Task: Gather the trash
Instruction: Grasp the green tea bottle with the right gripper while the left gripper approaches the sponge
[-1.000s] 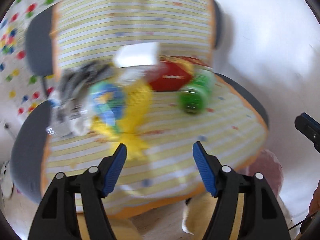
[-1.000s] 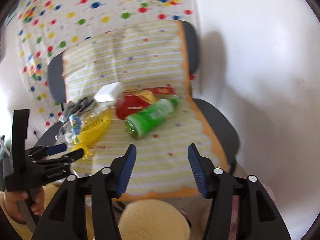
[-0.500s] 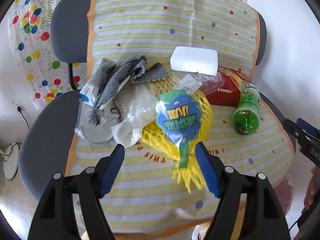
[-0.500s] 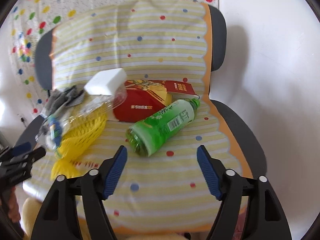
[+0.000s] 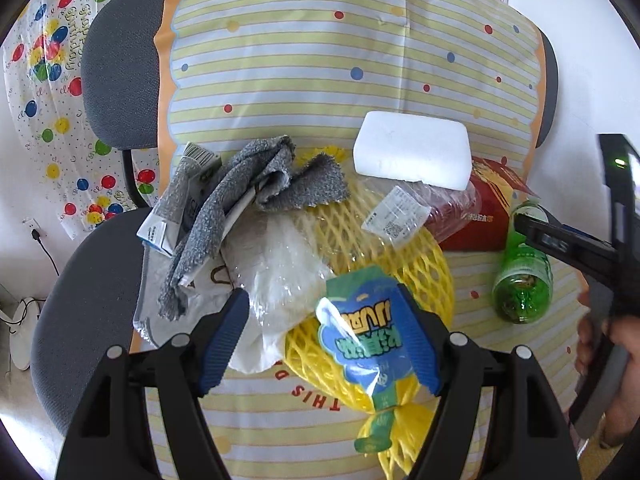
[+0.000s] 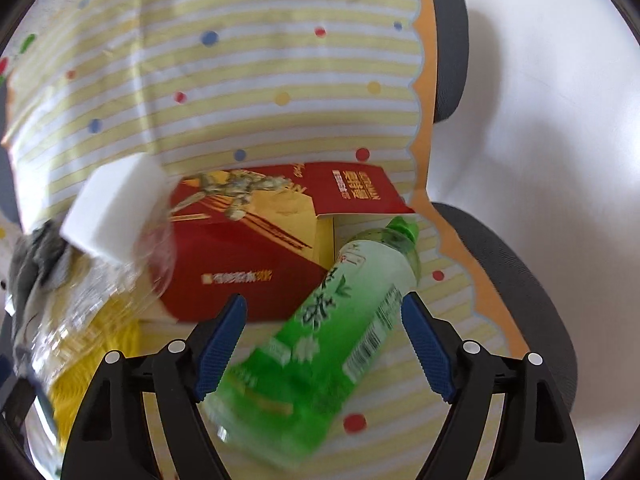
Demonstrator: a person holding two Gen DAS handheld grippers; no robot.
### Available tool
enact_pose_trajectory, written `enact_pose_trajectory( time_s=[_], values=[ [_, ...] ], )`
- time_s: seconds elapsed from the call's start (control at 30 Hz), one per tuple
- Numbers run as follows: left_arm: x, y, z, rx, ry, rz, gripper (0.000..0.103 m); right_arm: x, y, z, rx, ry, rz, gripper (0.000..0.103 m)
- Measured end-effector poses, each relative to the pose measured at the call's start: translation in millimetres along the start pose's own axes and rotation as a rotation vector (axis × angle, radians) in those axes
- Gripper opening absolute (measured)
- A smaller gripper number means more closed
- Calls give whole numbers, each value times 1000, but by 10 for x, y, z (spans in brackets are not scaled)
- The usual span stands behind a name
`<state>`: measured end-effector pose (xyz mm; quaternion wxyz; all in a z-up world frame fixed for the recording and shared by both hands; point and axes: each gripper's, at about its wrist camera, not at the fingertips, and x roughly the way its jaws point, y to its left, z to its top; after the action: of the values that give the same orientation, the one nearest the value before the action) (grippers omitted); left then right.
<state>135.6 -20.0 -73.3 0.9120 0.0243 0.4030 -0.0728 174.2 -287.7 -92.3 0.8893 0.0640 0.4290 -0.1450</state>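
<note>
Trash lies on a chair seat under a striped sheet (image 5: pixel 320 60). My left gripper (image 5: pixel 320 340) is open, its jaws on either side of a yellow foam net (image 5: pixel 384 248) with a blue-green label (image 5: pixel 360 340) and a clear plastic bag (image 5: pixel 280 268). A grey cloth (image 5: pixel 248 184), a white foam block (image 5: pixel 412 150), a red box (image 5: pixel 488 216) and a green bottle (image 5: pixel 522 276) lie around. My right gripper (image 6: pixel 324 344) is open, with the lying green bottle (image 6: pixel 320 344) between its jaws. It also shows in the left wrist view (image 5: pixel 592 248). The red box (image 6: pixel 248 248) is behind the bottle.
The grey office chair (image 5: pixel 116 64) stands against a white wall with a balloon-print sheet (image 5: pixel 40 60). The seat's right edge (image 6: pixel 520 280) and backrest (image 6: pixel 448 40) show beside the bottle. The white foam block (image 6: pixel 116 208) and clear plastic (image 6: pixel 100 292) lie left of the box.
Both grippers have moved forward and down toward the seat. The left now straddles the net and label; the right now straddles the green bottle.
</note>
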Motion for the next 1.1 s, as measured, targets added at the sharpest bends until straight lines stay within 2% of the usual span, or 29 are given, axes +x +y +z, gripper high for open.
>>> enact_pose_trajectory(
  time_s=[0.1, 0.33, 0.4, 0.5, 0.57, 0.73, 0.77, 0.8, 1.1],
  values=[
    [12, 23, -25, -3, 8, -3, 71, 105, -59, -24, 15, 38, -34, 80],
    [-47, 91, -109, -19, 16, -5, 71, 72, -463, -234, 53, 114, 1, 78],
    [-81, 101, -146, -19, 19, -4, 71, 46, -576, -328, 38, 129, 0, 68],
    [-125, 125, -202, -25, 31, -17, 71, -17, -601, -415, -35, 101, -31, 65],
    [-134, 151, -234, -39, 42, -28, 71, -14, -569, -450, -92, 102, -2, 65],
    [-205, 250, -324, -64, 53, -24, 72, 53, -453, -480, -132, 106, -10, 67],
    [-218, 262, -341, -65, 54, -22, 73, 27, -443, -493, -128, 93, -18, 63],
    [-233, 280, -368, -65, 56, -20, 73, -17, -443, -513, -115, 77, -14, 63],
    [-258, 363, -612, -95, 98, -54, 73, -742, -440, -785, -88, -33, 169, 62]
  ],
)
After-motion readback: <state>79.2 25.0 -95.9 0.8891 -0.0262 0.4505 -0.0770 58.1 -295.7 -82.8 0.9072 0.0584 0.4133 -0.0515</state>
